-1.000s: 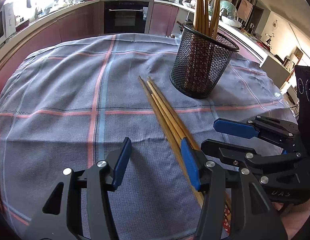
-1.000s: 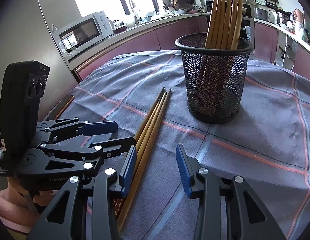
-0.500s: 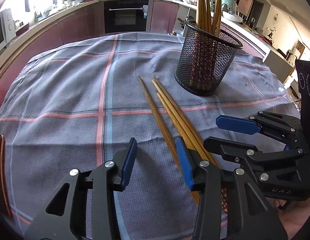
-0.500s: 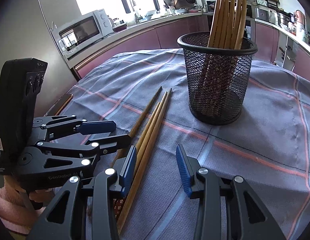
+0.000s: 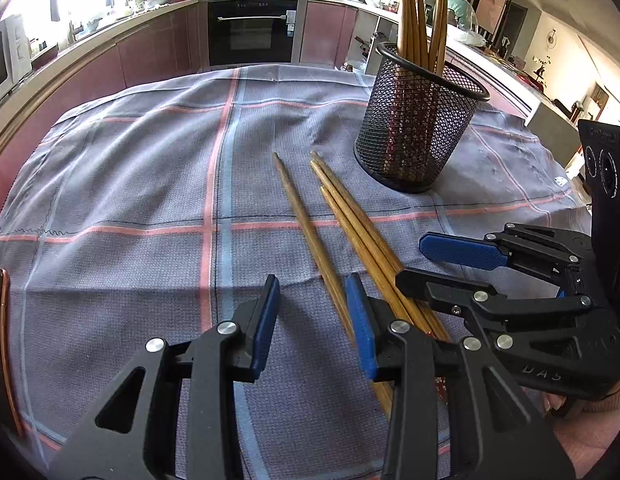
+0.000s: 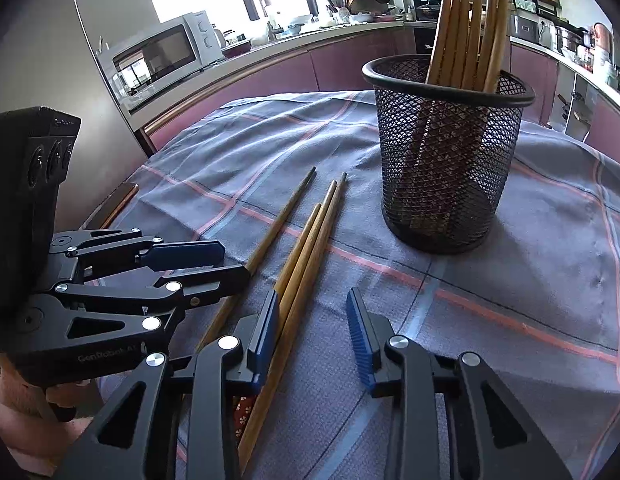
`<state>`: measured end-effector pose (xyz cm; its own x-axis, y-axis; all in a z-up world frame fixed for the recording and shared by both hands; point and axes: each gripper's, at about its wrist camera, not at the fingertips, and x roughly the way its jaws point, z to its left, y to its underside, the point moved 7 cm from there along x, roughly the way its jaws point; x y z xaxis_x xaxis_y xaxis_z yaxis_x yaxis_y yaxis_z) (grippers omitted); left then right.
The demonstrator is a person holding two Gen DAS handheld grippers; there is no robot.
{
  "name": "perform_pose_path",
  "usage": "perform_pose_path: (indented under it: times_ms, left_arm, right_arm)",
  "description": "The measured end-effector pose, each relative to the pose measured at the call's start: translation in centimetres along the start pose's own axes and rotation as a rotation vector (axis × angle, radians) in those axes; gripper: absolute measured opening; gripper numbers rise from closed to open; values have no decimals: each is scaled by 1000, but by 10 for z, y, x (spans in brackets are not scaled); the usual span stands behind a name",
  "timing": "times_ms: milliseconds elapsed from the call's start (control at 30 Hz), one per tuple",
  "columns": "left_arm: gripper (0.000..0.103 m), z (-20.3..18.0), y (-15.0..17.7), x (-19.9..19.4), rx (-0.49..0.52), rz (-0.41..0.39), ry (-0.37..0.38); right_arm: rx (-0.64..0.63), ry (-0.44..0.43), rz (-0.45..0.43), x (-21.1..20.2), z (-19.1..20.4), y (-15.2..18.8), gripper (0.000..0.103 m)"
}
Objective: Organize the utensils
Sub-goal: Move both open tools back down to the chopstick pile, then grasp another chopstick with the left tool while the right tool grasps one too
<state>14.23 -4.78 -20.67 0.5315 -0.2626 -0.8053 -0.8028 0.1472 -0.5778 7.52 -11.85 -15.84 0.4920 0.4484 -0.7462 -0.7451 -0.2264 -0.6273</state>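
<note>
**Both claws low over loose chopsticks, mesh holder beyond**

Nearest, the left claw (image 5: 312, 320) hangs low over the checked cloth (image 5: 130, 184) that covers the tabletop, its blue-padded fingers (image 5: 265, 320) parted with only cloth between them. A single chopstick (image 5: 306, 232) runs just outside its right-hand finger, passing under that finger's tip; whether they touch I cannot tell. Just beside it, the right claw (image 6: 312, 328) is likewise parted and holds nothing; its left-hand finger (image 6: 266, 332) sits against a bundle of three chopsticks (image 6: 306, 248) that lie side by side and touching, their thick ends hidden beneath the claw bodies. In the right wrist view the left claw's (image 6: 198, 264) lower finger lies over the single chopstick (image 6: 278, 220).

Farther out, the single chopstick angles slightly apart from the bundle (image 5: 350, 216), all four thin tips pointing toward the far side of the cloth. Beyond the tips, near but not touching, stands a black mesh holder (image 5: 414, 128), upright, with several more chopsticks (image 5: 422, 12) standing in it, thin ends up and leaning against the rim.

Farthest, a kitchen counter curves round the room, with a white microwave (image 6: 166, 52) and a built-in oven (image 5: 252, 28).
</note>
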Motion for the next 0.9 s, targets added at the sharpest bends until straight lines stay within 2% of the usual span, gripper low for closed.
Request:
perform_pose_path:
  times_ms: [200, 400, 667, 867, 900]
  left_arm:
    - [36, -1, 1, 0, 4, 0, 2]
    - [37, -1, 0, 0, 8, 1, 2]
    - [33, -1, -7, 7, 24, 9, -13]
    - [30, 0, -11, 11, 15, 7, -27]
    - [27, 0, -11, 11, 13, 7, -28]
  right_arm:
    - [-1, 12, 2, 0, -2, 0, 28]
    - [-44, 73, 3, -1, 1, 0, 27]
    - [-68, 89, 25, 12, 5, -8, 24]
    - [-70, 103, 26, 17, 4, -15, 16]
    - [-64, 100, 25, 17, 3, -16, 11]
